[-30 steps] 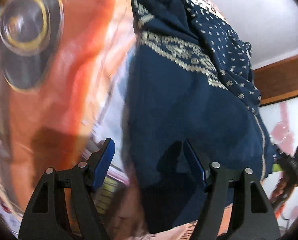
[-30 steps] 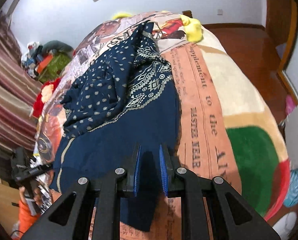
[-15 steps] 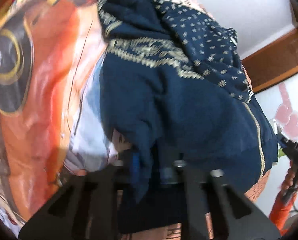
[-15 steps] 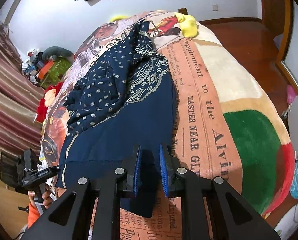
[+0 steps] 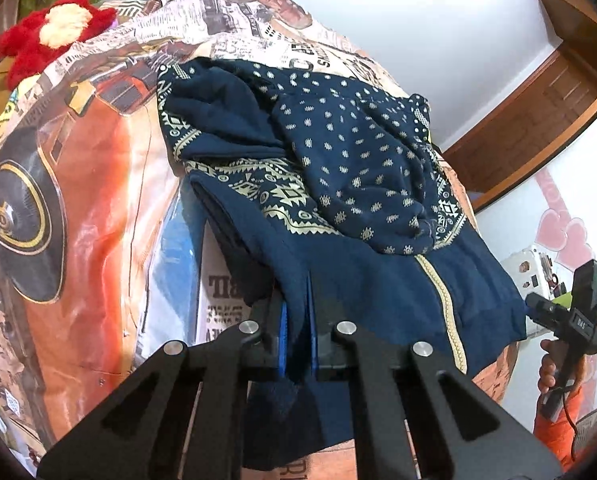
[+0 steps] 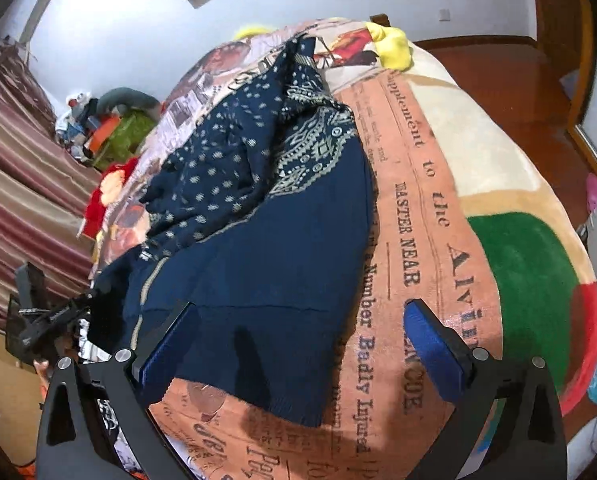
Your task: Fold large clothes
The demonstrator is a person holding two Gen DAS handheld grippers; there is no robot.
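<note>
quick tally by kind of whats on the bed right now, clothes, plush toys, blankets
Clothes: 1, the navy patterned sweater
Plush toys: 2, a red plush toy and a yellow plush toy
Blankets: 1, the newspaper-print blanket under them all
Total: 4

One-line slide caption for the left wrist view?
Left gripper shut on navy sweater's hem above printed blanket.
</note>
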